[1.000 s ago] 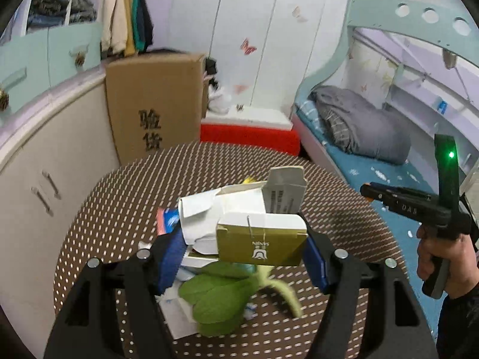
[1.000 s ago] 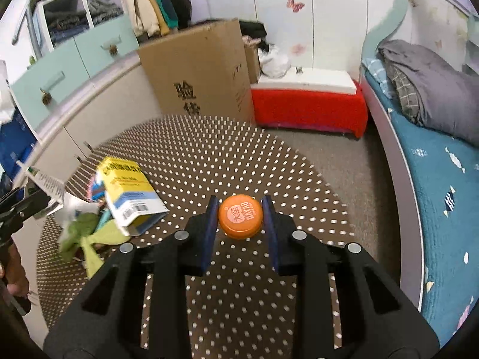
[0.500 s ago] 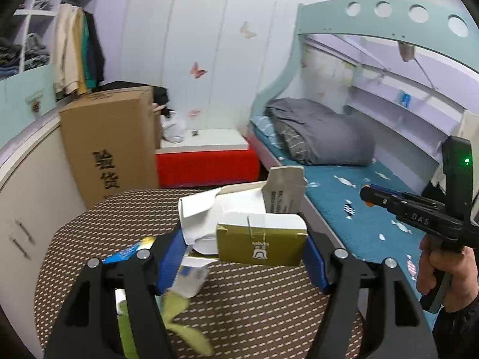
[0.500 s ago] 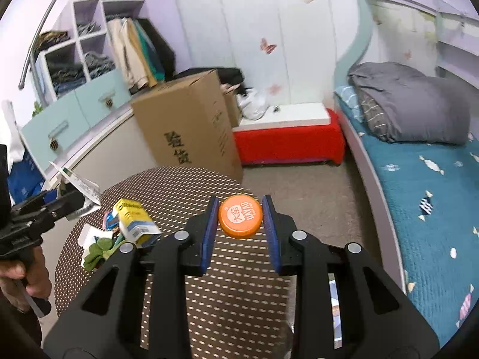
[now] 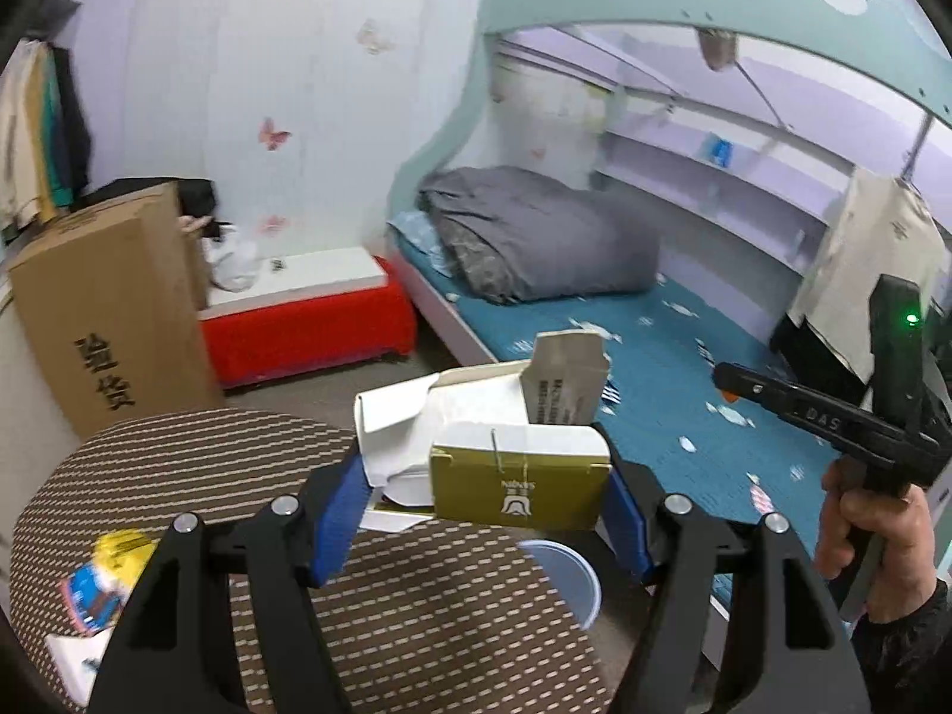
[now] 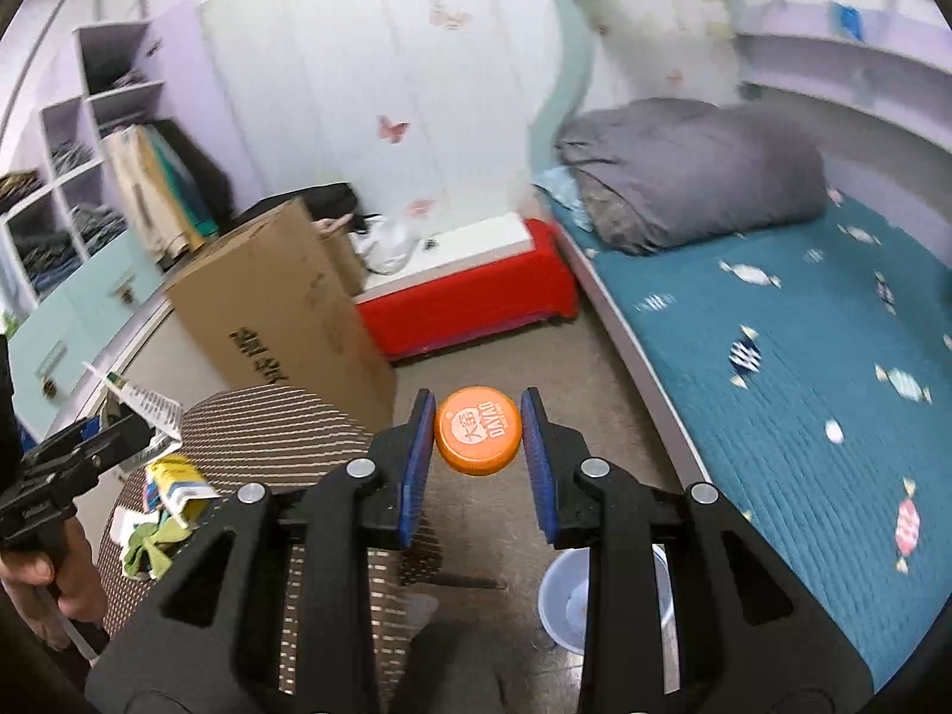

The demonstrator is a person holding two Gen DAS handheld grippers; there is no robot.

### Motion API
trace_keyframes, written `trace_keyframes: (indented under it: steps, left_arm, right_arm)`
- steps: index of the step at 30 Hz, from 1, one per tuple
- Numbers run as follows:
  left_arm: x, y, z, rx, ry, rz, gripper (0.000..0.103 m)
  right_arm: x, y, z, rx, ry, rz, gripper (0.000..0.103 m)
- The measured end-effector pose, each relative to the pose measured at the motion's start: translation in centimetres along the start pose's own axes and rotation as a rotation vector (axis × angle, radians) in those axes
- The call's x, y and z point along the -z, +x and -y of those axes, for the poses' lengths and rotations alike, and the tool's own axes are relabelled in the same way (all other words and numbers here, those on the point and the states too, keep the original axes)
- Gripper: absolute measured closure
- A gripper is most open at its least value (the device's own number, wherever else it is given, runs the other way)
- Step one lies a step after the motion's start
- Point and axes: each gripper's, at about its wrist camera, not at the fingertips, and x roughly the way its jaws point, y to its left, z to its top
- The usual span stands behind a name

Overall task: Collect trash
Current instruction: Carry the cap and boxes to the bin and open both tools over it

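My left gripper [image 5: 485, 506] is shut on a bundle of opened cartons [image 5: 511, 458], a gold box in front and white ones behind, held above the edge of the round dotted table [image 5: 196, 476]. My right gripper [image 6: 479, 446] is shut on an orange bottle cap [image 6: 478, 429], out over the floor past the table [image 6: 262, 422]. A pale blue bucket [image 5: 571, 577] stands on the floor below the table edge, partly hidden by my fingers; the right wrist view shows the bucket [image 6: 562, 601] too. More trash lies on the table: a yellow carton [image 6: 175, 479] and green leaves [image 6: 146, 544].
A tall cardboard box [image 6: 279, 303] stands beside the table, a red-sided low bench [image 6: 470, 291] behind it. The bed with a teal cover [image 6: 791, 369] and grey quilt [image 6: 684, 178] runs along the right. Shelves and hanging clothes fill the left wall.
Both grippers have swung right and risen, from over the table toward the floor by the bed, each keeping its load. The bucket has come into view.
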Motion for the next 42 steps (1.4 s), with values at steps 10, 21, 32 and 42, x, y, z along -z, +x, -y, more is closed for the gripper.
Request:
trace_keyframes:
  steps: [10,21,32,42]
  left_arm:
    - [1.4,9.3,6.1,0.093,0.113,-0.19,0.035]
    - [5.1,20.7,11.7,0.106,0.239,-0.462,0.035]
    - [7.5,28.2,14.6,0.06,0.416,-0.638,0.035]
    - [9.6,31.5,16.2,0.039,0.5,-0.734,0.013]
  right_arm:
    - [4.1,4.7,9.3,0.075,0.22,-0.125,0.074]
    - [9.0,9.7,15.4,0.085,0.382,-0.26,0.073]
    - [11.7,12.8,18.6,0.081,0.487,-0.321,0.073]
    - [13.2,16.4,19.7,0.051,0.561,-0.392,0.051]
